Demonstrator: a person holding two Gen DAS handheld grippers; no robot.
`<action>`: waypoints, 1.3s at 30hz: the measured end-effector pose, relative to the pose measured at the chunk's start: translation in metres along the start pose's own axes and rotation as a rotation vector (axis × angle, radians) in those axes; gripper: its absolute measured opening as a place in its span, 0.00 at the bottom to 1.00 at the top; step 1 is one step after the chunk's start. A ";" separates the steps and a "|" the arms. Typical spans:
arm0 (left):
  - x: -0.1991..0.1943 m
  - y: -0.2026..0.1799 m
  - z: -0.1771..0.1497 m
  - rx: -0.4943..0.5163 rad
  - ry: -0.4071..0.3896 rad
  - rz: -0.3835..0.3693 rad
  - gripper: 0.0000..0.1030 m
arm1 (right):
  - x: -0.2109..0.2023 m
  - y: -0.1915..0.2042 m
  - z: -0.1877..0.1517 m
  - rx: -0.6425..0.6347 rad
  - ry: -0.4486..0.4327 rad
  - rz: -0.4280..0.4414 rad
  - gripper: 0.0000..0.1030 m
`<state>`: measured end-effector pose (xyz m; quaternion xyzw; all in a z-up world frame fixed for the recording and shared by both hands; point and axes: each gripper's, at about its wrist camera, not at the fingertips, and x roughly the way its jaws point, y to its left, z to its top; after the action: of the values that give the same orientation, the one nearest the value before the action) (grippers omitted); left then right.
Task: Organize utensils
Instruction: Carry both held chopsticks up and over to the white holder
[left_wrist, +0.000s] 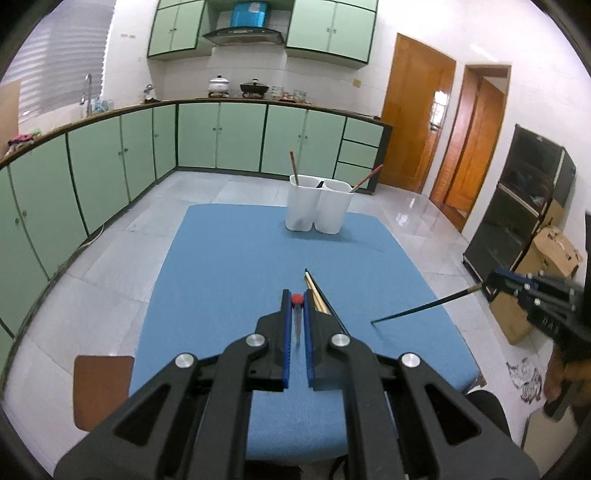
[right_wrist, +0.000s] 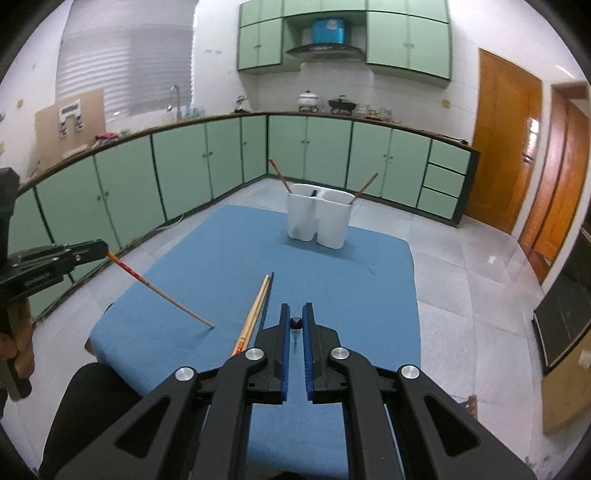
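- Part done: white two-compartment holder at the far end of the blue mat already has chopsticks leaning out of both sides.
- Left to do: loose chopsticks lie on the mat between your grippers.
- Left gripper: jaws nearly closed, pinching the red-ended chopstick near its top, tip down on the mat.
- Right gripper: jaws equally narrow, clamped on the black chopstick, tip touching the mat.
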<state>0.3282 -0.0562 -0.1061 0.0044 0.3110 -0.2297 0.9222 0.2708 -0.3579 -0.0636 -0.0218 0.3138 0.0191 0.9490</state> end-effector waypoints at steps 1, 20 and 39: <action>0.001 0.000 0.002 0.009 0.005 0.000 0.05 | 0.003 -0.001 0.005 -0.011 0.012 0.003 0.06; 0.051 0.016 0.073 0.034 0.126 -0.061 0.05 | 0.065 -0.035 0.099 0.016 0.200 0.056 0.06; 0.055 -0.015 0.212 0.068 0.021 -0.055 0.05 | 0.039 -0.063 0.209 0.071 0.129 0.000 0.06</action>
<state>0.4820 -0.1248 0.0352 0.0297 0.3128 -0.2654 0.9115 0.4295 -0.4085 0.0826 0.0107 0.3749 0.0068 0.9270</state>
